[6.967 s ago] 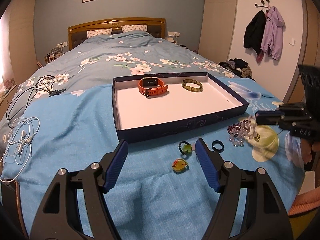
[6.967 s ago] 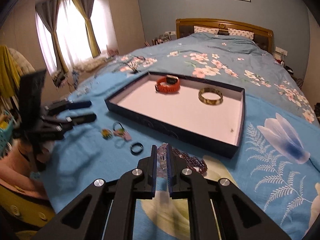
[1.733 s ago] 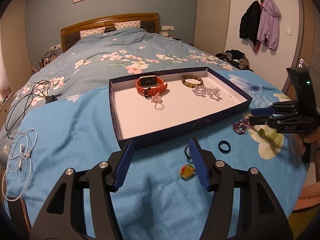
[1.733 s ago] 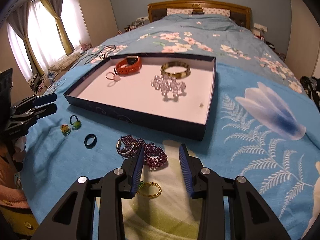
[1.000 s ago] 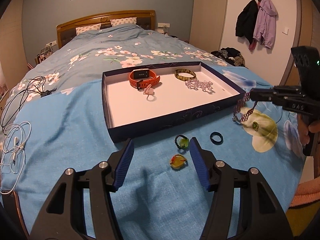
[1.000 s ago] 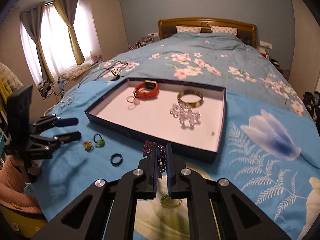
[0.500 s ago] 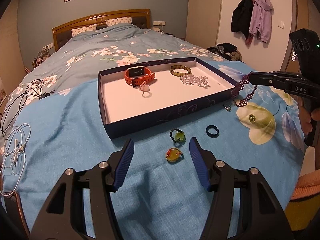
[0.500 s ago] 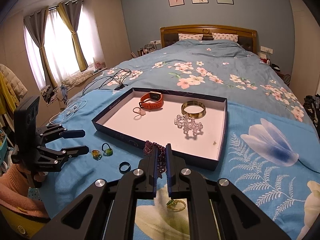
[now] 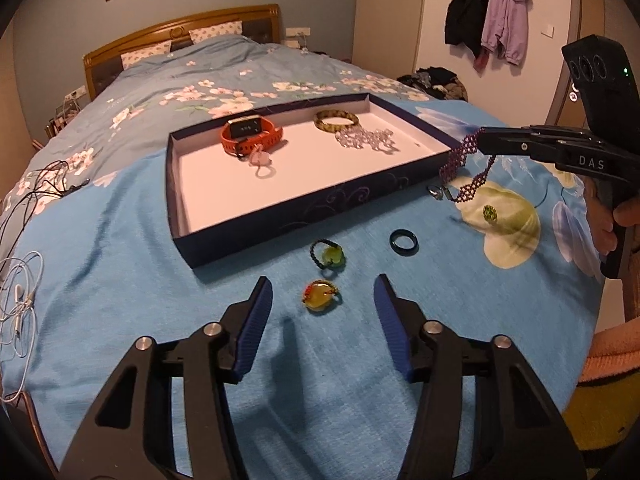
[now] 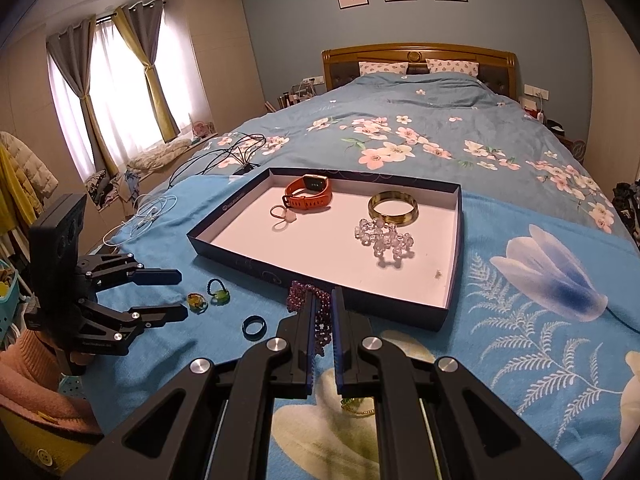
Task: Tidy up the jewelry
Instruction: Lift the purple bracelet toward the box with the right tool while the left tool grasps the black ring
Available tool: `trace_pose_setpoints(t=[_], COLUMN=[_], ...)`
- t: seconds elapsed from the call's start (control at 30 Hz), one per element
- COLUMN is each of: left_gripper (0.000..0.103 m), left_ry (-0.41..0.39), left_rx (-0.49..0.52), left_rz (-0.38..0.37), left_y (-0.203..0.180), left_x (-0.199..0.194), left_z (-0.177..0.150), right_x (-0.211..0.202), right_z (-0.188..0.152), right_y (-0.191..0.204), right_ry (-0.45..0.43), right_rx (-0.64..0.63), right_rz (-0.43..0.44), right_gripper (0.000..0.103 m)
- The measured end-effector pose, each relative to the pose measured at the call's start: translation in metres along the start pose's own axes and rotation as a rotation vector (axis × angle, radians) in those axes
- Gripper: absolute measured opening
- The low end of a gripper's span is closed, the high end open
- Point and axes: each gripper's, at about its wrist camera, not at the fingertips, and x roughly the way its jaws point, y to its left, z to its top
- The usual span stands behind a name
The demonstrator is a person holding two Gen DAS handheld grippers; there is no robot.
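Note:
A dark blue tray [image 9: 304,204] [image 10: 248,262] lies on the blue bedspread. It holds an orange watch [image 9: 252,136] [image 10: 310,192], a pink ring [image 9: 262,164], a gold bangle [image 9: 335,119] [image 10: 393,208] and a clear bead bracelet [image 9: 364,140] [image 10: 384,240]. My right gripper [image 10: 322,300] [image 9: 482,144] is shut on a purple bead bracelet [image 9: 464,172] [image 10: 316,312], held above the bedspread by the tray's near right corner. My left gripper [image 9: 322,300] [image 10: 172,294] is open over a yellow ring [image 9: 320,300] [image 10: 197,301].
On the bedspread lie a green ring [image 9: 329,255] [image 10: 219,292], a black ring [image 9: 404,242] [image 10: 254,325] and a green-gold bead ring [image 9: 489,213] [image 10: 358,406]. White earphone cables [image 9: 20,300] and black cables [image 10: 236,152] lie to the left.
My right gripper has shut on the purple bracelet, lifted it off the bedspread and carried it toward the tray. My left gripper has stayed open and crept forward over the yellow ring.

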Motion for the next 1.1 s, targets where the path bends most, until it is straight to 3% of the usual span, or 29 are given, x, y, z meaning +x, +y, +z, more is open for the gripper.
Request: trace_pose_setpoints(t=[0.33, 0.57, 0.7, 0.8, 0.97, 1.1], left_gripper=[0.038, 0.023, 0.024, 0.028, 0.031, 0.031], left_ry=[0.056, 0.078, 0.077, 0.041, -0.025, 0.013], left_rx=[-0.029, -0.040, -0.040, -0.027, 0.045, 0.092], left_rz=[-0.014, -0.012, -0.016, 0.021, -0.053, -0.080], left_y=[0.004, 0.005, 0.004, 0.000, -0.023, -0.042], left_x=[0.014, 0.017, 0.018, 0.012, 0.004, 0.024], left_z=[0.000, -0.001, -0.001, 0.001, 0.011, 0.024], right_x=[0.000, 0.000, 0.002, 0.001, 0.002, 0.002], right_z=[-0.002, -0.002, -0.003, -0.003, -0.003, -0.003], right_y=[0.000, 0.000, -0.001, -0.002, -0.003, -0.005], right_ry=[0.002, 0.001, 0.004, 0.004, 0.001, 0.002], right_rx=[0.006, 0.007, 0.014, 0.016, 0.020, 0.025], right_rz=[0.010, 0.014, 0.011, 0.012, 0.013, 0.015], right_gripper=[0.006, 0.006, 0.006, 0.006, 0.006, 0.006])
